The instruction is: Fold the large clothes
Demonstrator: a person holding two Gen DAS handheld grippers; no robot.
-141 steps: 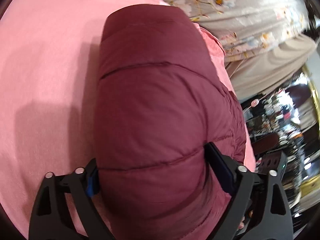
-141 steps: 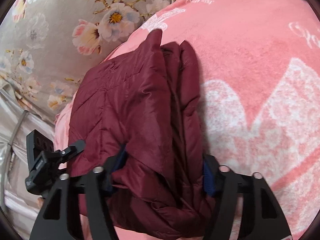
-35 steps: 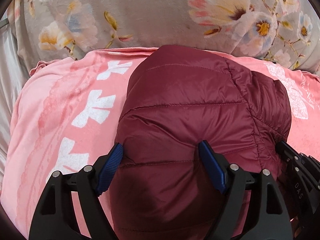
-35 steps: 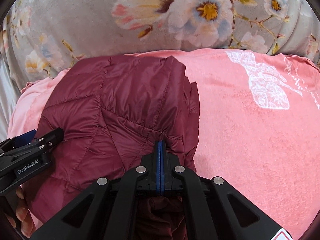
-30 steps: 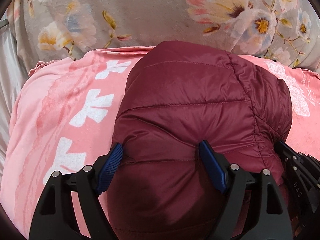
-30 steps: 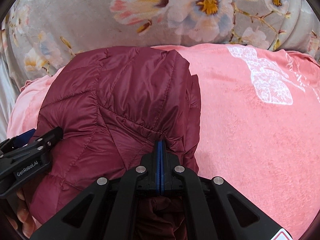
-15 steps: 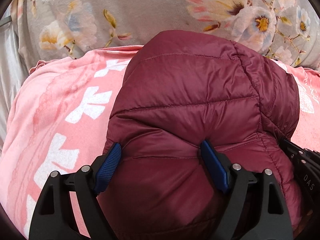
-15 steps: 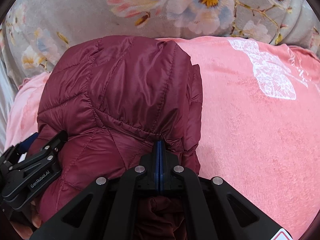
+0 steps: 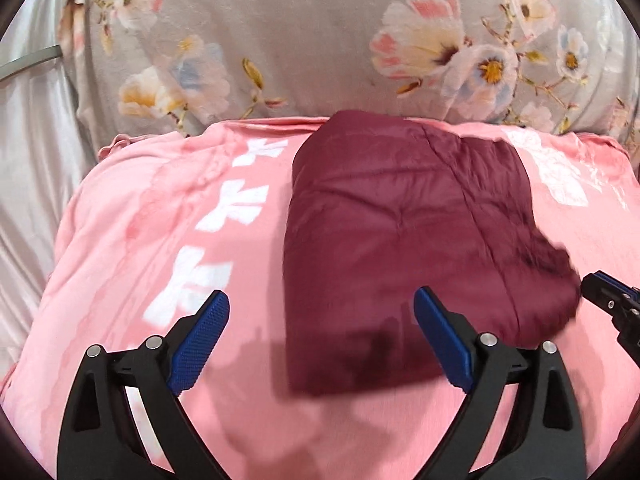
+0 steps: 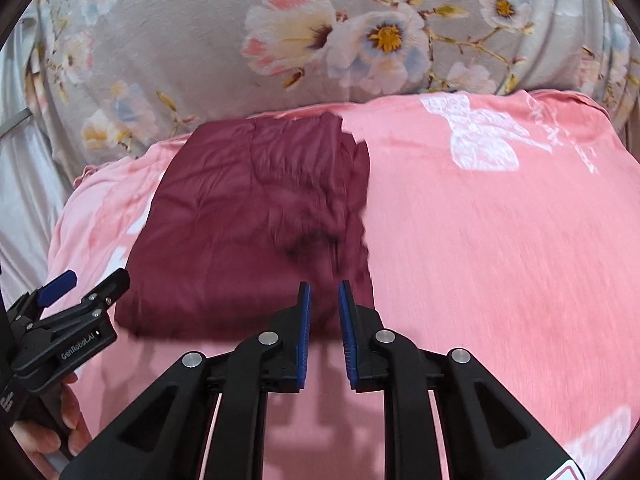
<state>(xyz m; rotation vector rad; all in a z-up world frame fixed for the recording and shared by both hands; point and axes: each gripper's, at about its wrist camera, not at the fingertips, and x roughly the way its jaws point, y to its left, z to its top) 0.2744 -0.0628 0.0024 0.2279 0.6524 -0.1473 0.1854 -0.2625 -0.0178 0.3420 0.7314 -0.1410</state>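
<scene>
A folded maroon quilted jacket (image 9: 404, 232) lies on a pink blanket (image 9: 168, 216), its far edge near a floral pillow. In the right wrist view the jacket (image 10: 248, 220) sits left of centre. My left gripper (image 9: 322, 308) hangs over the jacket's near edge, jaws opening wide, pads clear of the cloth. My right gripper (image 10: 323, 292) is just before the jacket's near right corner; its jaws are opening to a narrow gap with nothing pinched between them. The left gripper (image 10: 76, 280) shows at the lower left of the right wrist view, and the right gripper's tip (image 9: 612, 300) at the left view's right edge.
A grey floral pillow (image 10: 320, 32) runs along the back edge of the pink blanket (image 10: 500, 240). Shiny grey fabric (image 9: 28, 152) lies at the far left. A person's hand (image 10: 48, 436) holds the left gripper's handle.
Both grippers let go of the jacket and drew back toward me. The jacket dropped flat onto the blanket. The right jaws parted slightly and the left jaws spread wider.
</scene>
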